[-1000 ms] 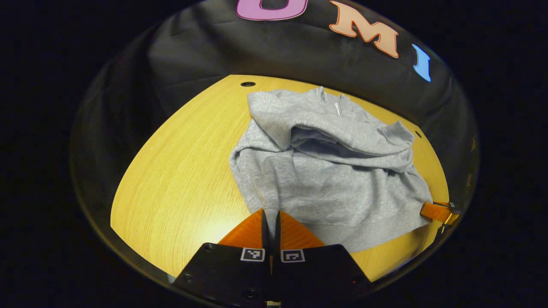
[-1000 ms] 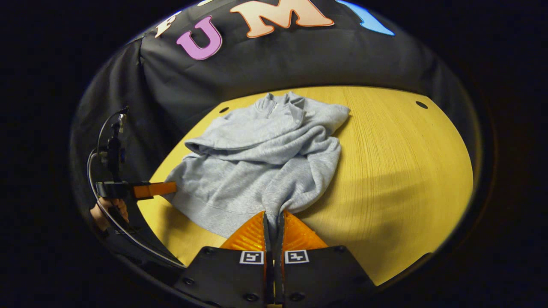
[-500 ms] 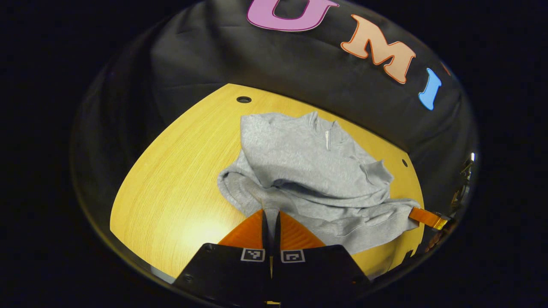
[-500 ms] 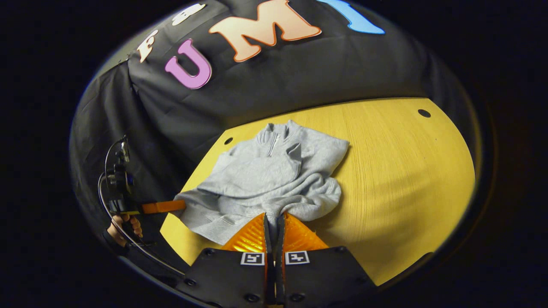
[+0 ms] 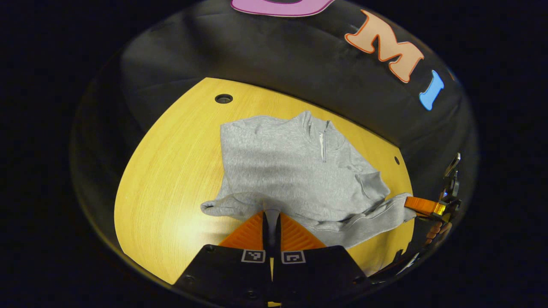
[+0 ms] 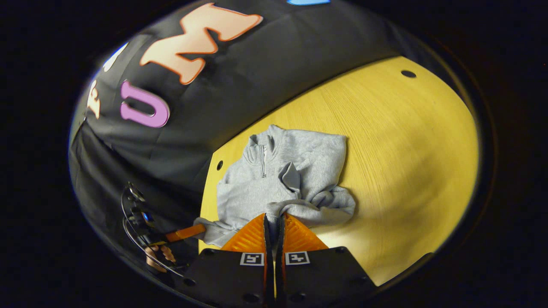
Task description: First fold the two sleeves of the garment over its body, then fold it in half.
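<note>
Ribbed orange jaws, black marker-tagged bodies

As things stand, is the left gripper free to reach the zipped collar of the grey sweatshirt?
Probably not yet: the left gripper is shut on the grey sweatshirt's hem. The collar lies uncovered on the yellow wooden table, so releasing would free the way.

Right gripper (image 6: pixel 274 222) at bottom centre, orange fingers (image 6: pixel 250 235) pressed together on grey fabric edge of sweatshirt (image 6: pixel 278 179). Sweatshirt lies on yellow wooden table (image 6: pixel 406 149), zip collar toward far edge, cuff (image 6: pixel 291 177) folded onto chest, lower part bunched near fingers. Left gripper (image 6: pixel 184 233) at lower left, orange fingers touching sweatshirt's corner; hand (image 6: pixel 158 256) holds it below. Small round holes in table near edges.
</note>
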`<state>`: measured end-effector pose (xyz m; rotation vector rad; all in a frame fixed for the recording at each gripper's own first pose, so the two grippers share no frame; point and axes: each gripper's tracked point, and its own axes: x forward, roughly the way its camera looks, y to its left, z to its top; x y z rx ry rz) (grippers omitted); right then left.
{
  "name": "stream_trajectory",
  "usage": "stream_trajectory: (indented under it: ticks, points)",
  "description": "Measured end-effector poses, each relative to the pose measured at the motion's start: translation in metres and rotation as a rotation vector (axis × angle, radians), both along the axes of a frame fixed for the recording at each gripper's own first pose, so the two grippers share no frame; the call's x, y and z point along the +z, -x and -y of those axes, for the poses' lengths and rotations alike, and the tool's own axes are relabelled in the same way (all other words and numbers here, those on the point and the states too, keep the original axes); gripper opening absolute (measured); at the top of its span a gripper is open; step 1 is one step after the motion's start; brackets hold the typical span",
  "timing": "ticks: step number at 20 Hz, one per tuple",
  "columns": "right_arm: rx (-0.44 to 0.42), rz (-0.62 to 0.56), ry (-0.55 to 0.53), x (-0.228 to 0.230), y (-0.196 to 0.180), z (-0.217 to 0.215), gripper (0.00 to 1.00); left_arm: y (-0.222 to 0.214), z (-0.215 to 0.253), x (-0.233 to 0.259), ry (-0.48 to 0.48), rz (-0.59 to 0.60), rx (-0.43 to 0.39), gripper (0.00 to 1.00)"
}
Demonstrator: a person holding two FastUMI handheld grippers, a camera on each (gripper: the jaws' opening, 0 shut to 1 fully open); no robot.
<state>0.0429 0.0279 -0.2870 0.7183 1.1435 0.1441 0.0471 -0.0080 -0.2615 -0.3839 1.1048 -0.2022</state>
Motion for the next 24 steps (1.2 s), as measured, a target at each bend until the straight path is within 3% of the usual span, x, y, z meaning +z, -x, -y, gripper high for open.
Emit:
stream_trajectory:
  ticks: [3, 9, 12, 13, 14, 17, 18, 20, 21, 24]
  points:
    - [-0.070, -0.074, -0.047, -0.009, -0.019, 0.004, 0.04, -0.022, -0.001, -0.008, 0.080, -0.068, 0.015, 0.00]
    - [-0.207, -0.291, -0.142, -0.061, -0.039, 0.002, 0.03, -0.035, 0.002, -0.058, 0.181, -0.327, 0.070, 0.00]
    - [-0.306, -0.302, -0.184, -0.068, -0.058, 0.006, 0.16, -0.049, -0.003, -0.063, 0.221, -0.358, 0.145, 0.09]
    - [-0.327, -0.263, -0.167, -0.066, -0.067, 0.012, 0.33, -0.057, -0.008, -0.064, 0.198, -0.324, 0.153, 0.11]
    - [-0.344, -0.216, -0.152, -0.061, -0.075, 0.016, 0.50, -0.069, -0.017, -0.063, 0.160, -0.265, 0.173, 0.24]
    - [-0.355, -0.081, -0.011, -0.049, -0.085, 0.039, 1.00, -0.104, -0.040, -0.042, 0.052, -0.053, 0.207, 0.85]
    - [-0.355, -0.042, 0.023, -0.042, -0.086, 0.042, 0.88, -0.113, -0.048, -0.035, 0.013, 0.010, 0.209, 0.97]
    - [-0.368, 0.051, 0.103, -0.025, -0.089, 0.053, 0.91, -0.129, -0.062, -0.012, -0.047, 0.133, 0.206, 0.96]
    - [-0.366, 0.108, 0.149, -0.015, -0.092, 0.060, 0.97, -0.136, -0.066, 0.000, -0.075, 0.187, 0.202, 0.96]
    - [-0.325, 0.284, 0.287, 0.027, -0.092, 0.070, 0.98, -0.144, -0.071, 0.047, -0.124, 0.363, 0.208, 0.96]
